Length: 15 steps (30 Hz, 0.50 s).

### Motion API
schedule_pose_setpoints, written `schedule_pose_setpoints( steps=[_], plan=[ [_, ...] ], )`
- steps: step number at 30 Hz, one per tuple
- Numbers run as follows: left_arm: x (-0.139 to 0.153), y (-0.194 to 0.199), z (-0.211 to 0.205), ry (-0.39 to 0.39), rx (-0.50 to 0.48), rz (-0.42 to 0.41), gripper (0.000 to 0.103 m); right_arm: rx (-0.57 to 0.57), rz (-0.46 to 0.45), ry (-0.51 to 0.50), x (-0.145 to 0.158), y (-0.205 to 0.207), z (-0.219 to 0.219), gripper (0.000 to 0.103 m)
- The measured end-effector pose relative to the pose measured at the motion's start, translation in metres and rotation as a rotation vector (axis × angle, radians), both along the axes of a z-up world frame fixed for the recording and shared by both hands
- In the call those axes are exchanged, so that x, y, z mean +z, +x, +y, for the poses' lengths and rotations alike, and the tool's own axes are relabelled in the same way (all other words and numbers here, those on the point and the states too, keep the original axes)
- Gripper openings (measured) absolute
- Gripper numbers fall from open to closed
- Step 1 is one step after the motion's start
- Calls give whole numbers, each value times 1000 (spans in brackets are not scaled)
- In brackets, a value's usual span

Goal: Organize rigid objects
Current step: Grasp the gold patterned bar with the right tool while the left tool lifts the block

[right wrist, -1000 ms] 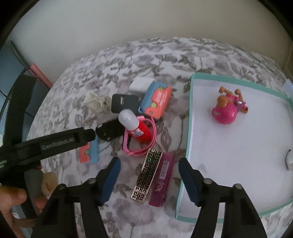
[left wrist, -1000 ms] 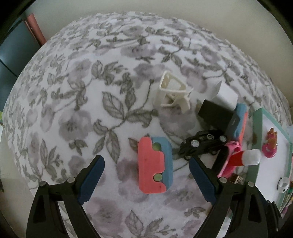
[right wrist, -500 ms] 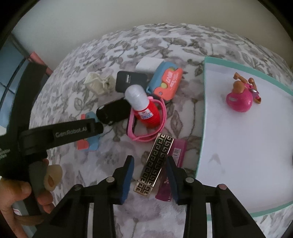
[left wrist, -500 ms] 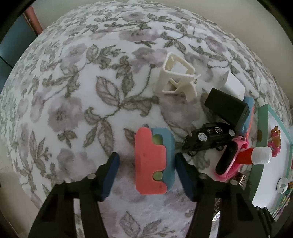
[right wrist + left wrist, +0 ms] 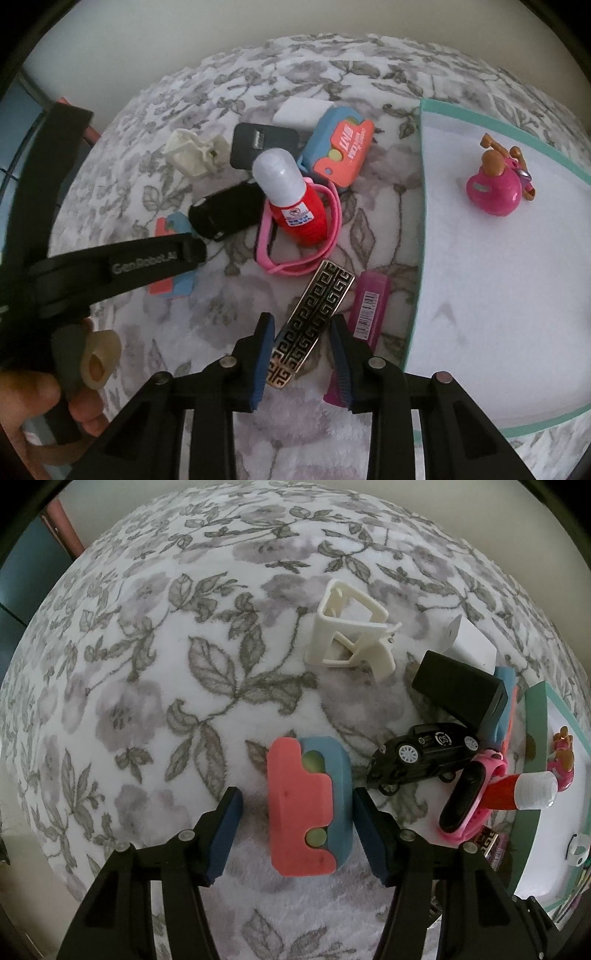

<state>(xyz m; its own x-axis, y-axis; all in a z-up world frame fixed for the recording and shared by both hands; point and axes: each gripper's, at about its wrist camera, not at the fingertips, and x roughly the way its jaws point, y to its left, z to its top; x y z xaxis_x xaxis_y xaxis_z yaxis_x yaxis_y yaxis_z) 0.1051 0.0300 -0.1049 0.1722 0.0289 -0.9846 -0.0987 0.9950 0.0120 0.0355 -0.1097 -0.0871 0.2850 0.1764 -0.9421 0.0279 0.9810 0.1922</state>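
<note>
Left tongs [image 5: 297, 825]: pointed straight down and half spread around the pink-and-blue block [image 5: 308, 806]; the right pad sits at the block's blue edge, the left pad stands just clear of the pink side, so nothing is pinched yet.

Right tongs [image 5: 301, 349]: jaws have just been closing, with the gold-patterned bar [image 5: 312, 326] between them; narrow gaps still show on both sides, so the bar lies unclamped.

Key relation: each thing lies directly between its own tongs. The block's long axis runs away from the left camera, in line with the fingers, so the pads face its long sides. The bar's long axis slants up and to the right, so the right pads meet it at a slight angle.

Nearer hand: the left for the block, the right for the bar and the tray [image 5: 421, 206].

Surroundings: a floral tabletop [image 5: 147, 664] carries a black toy car [image 5: 421, 753], a red bottle [image 5: 295, 199] inside a pink band [image 5: 295, 264], a magenta case [image 5: 369, 306] just beside the bar, and a white clip [image 5: 351, 635].

Destination, judged: the teal-rimmed tray, holding a pink toy [image 5: 495, 184].

Stage, judged: both grasps about to close; lifts not yet begun.
</note>
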Motion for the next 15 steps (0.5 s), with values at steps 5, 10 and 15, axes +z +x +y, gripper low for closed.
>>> schedule_pose_setpoints(
  steps=[5,10,15],
  plan=[
    [-2,2,-4,9,-3,-7,62,2,-1,-20,-4,2,4,34],
    [-2,-1,-7,16,-4,-18,62,17,-13,-53,-8,4,13,34],
    [2,-5,-9,8,-15,-28,51,23,-21,-72,-9,3,21,34]
  ],
)
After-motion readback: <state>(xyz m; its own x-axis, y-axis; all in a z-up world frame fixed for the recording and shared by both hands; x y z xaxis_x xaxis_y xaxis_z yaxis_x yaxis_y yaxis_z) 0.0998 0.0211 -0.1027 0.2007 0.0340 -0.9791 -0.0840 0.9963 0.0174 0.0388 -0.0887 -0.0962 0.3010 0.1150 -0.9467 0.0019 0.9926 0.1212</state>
